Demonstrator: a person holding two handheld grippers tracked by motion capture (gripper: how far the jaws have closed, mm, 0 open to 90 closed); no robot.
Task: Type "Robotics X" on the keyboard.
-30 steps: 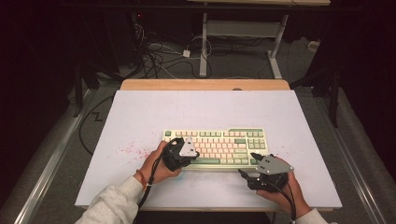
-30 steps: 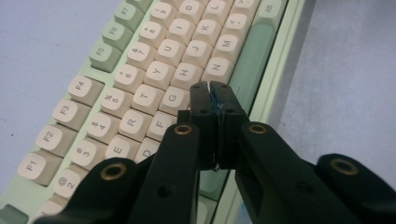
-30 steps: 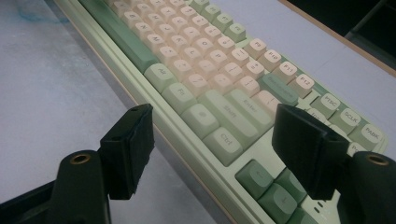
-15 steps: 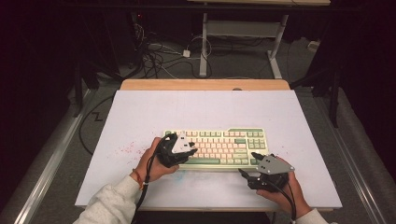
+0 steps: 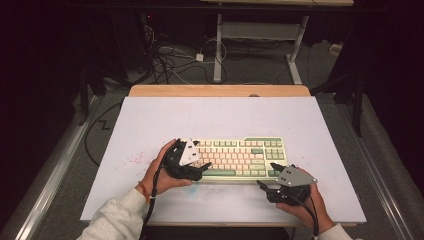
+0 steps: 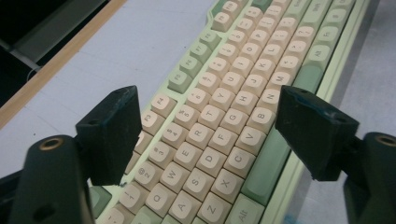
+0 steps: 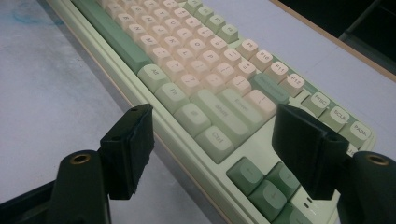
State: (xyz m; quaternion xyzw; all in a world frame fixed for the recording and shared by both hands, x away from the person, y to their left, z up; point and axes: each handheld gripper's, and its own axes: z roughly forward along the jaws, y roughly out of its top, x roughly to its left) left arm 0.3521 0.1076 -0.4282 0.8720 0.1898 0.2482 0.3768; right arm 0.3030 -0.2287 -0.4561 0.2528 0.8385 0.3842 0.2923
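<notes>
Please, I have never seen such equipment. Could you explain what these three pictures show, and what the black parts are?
A person sits at a white-topped table and holds hand-held black tongs in each hand: the left tongs and the right tongs. One picture looks down from above. The other two come from cameras riding on each tongs, looking along their black jaws. On the table lies a pale green keyboard with cream keys. Both tongs stand open over its ends and hold nothing.

I see the keyboard [image 5: 240,157] as smooth matt plastic, cream and green keycaps with a faint sheen. My left hand-held gripper [image 6: 210,135] has rough, scuffed black rubbery pads [image 6: 112,133]. The desk [image 5: 150,125] looks matt pale laminate, its far edge bare wood. My sleeve [image 5: 117,220] is soft cloth.
</notes>
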